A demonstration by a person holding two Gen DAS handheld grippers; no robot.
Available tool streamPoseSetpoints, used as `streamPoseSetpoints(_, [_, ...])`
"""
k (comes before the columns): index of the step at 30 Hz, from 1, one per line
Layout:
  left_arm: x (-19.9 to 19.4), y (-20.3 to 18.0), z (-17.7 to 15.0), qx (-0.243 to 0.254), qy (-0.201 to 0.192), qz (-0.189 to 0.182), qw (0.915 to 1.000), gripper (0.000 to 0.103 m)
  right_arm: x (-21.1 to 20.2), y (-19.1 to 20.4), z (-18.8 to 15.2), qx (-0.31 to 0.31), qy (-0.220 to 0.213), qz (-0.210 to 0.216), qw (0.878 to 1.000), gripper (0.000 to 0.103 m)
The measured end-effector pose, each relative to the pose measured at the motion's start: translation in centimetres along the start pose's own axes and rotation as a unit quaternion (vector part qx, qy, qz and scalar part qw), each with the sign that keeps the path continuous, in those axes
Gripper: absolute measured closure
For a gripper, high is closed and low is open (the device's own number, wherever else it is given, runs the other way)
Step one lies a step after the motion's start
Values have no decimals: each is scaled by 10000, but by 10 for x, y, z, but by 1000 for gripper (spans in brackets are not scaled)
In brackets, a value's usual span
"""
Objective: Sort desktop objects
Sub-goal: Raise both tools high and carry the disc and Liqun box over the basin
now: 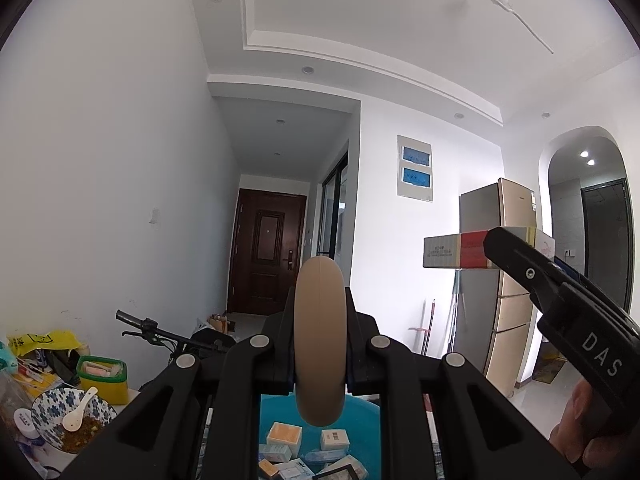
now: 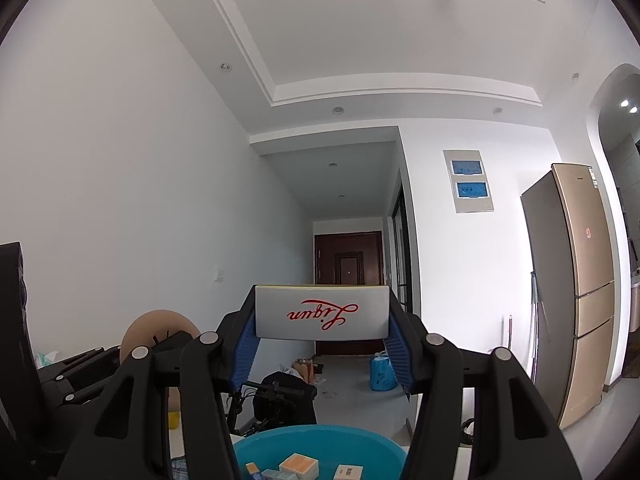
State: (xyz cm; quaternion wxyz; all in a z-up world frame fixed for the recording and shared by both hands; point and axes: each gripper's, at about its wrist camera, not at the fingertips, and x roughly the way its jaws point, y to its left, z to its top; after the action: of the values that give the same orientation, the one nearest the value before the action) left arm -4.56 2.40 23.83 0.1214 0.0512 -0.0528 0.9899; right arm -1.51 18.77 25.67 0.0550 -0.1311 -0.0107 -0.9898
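Above blue basin [image 2: 256, 446], both claws loaded, apart.

The left gripper [image 1: 320, 344] points roughly level, tilted a little upward, its jaws clamped tight on a thin tan disc [image 1: 320, 340] standing on edge between them. The right gripper [image 2: 322, 318] is held beside it at much the same height (seen from the left wrist, it reaches in from the right edge), also angled slightly up. Its blue-padded fingers [image 2: 244, 354] press on both ends of a white box [image 2: 322, 312] with red script. A hand [image 1: 580, 428] wraps the right gripper's handle, fingers curled.
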Motion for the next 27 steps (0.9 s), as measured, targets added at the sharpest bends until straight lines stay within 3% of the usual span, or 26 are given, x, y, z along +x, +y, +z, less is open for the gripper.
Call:
streamPoseSetpoints(15, [44, 3, -23, 82, 428, 189, 9989, 86, 36, -11, -21, 189, 469, -79, 9987, 49])
streamPoseSetpoints(27, [125, 17, -79, -65, 1609, 208, 9867, 86, 87, -12, -61, -64, 1316, -220, 9910, 49])
